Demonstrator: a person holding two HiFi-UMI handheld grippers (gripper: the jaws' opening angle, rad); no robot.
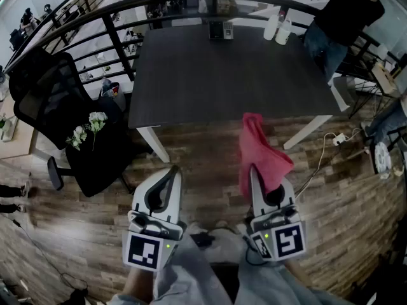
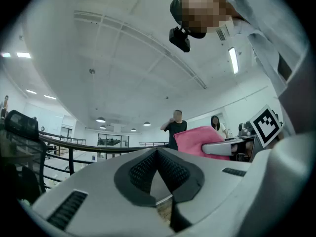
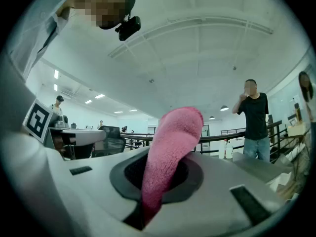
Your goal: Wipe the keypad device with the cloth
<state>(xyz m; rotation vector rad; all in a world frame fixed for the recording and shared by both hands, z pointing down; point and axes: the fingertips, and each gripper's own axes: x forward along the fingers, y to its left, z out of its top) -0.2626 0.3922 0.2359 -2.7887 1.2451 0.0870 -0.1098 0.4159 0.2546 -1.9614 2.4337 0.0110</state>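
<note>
The keypad device (image 1: 220,30) stands at the far edge of the dark table (image 1: 229,81). Both grippers hang over the wooden floor, short of the table's near edge. My right gripper (image 1: 253,170) is shut on a pink cloth (image 1: 261,151), which sticks up and flops out of its jaws. In the right gripper view the cloth (image 3: 170,142) rises from the closed jaws of the right gripper (image 3: 159,168). My left gripper (image 1: 172,171) is shut with nothing in it; its own view shows the left gripper (image 2: 158,150) with pads pressed together and the cloth (image 2: 192,139) to its right.
Two white bottles (image 1: 278,29) stand at the table's far right corner. A black office chair (image 1: 70,113) with white flowers (image 1: 89,129) on its seat is on the left. A person in black (image 1: 346,18) stands beyond the table's right end. A railing (image 1: 159,8) runs behind the table.
</note>
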